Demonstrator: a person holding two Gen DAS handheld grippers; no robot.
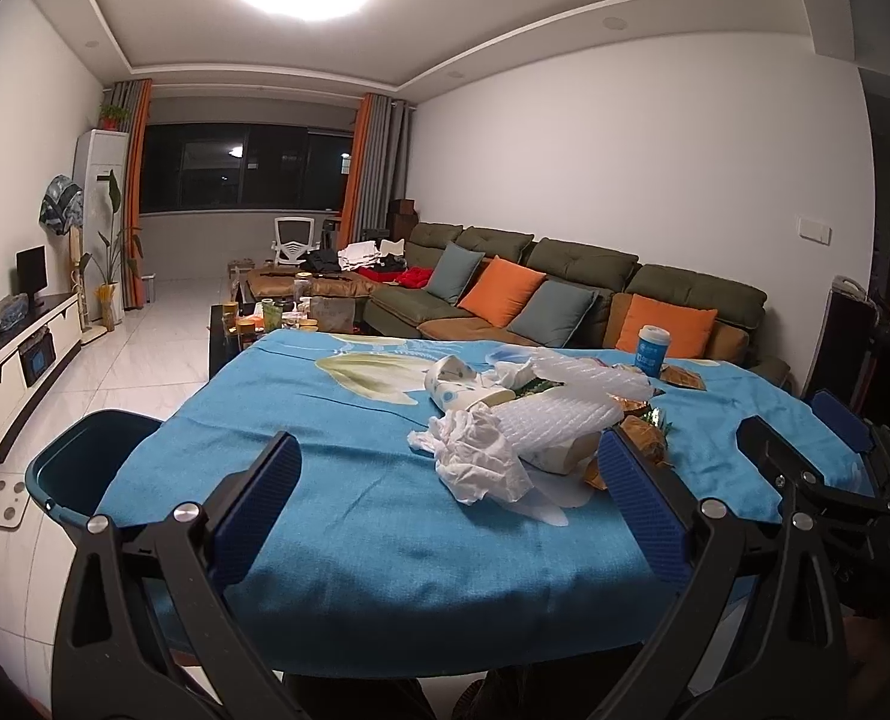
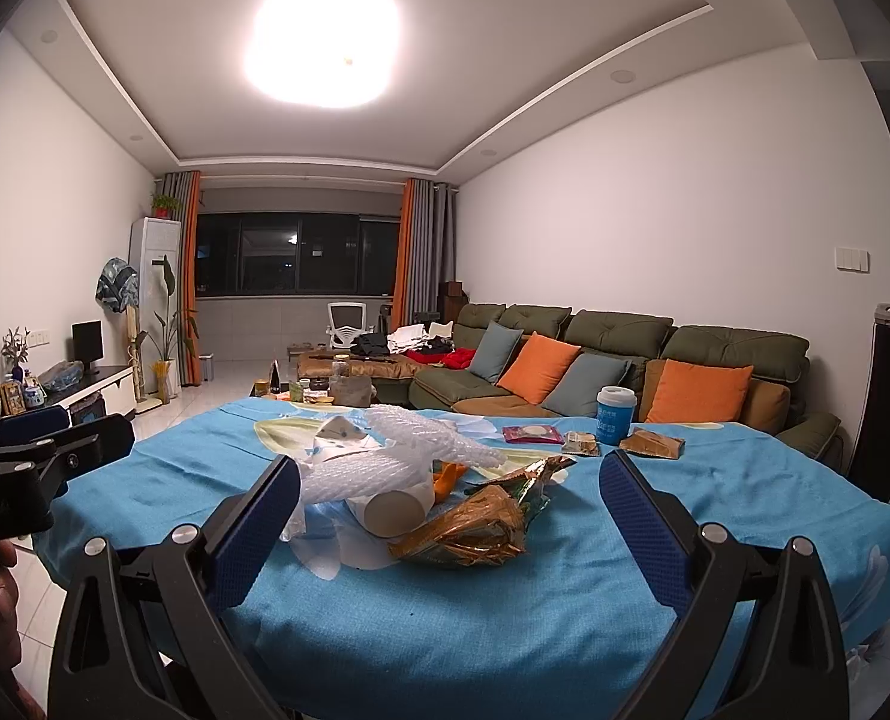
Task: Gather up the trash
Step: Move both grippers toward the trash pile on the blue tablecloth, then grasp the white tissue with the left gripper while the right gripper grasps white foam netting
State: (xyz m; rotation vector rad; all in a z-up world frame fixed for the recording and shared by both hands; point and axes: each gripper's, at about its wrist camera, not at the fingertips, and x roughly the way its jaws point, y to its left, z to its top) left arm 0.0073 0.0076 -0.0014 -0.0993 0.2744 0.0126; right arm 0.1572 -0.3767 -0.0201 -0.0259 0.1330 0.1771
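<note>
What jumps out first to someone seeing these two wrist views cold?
The bright blue tablecloth fills the foreground, with a trash pile at its middle: crumpled tissue, white foam netting and a gold snack wrapper. Both the left gripper and the right gripper hang open just short of it. A dark bin sits at the table's left edge.

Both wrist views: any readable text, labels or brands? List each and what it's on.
None legible.
Blue cup: white print on the band, too blurred to read.
Snack wrappers: print too small.
Red packet: no readable text.
Tissue roll: pattern only.
</note>
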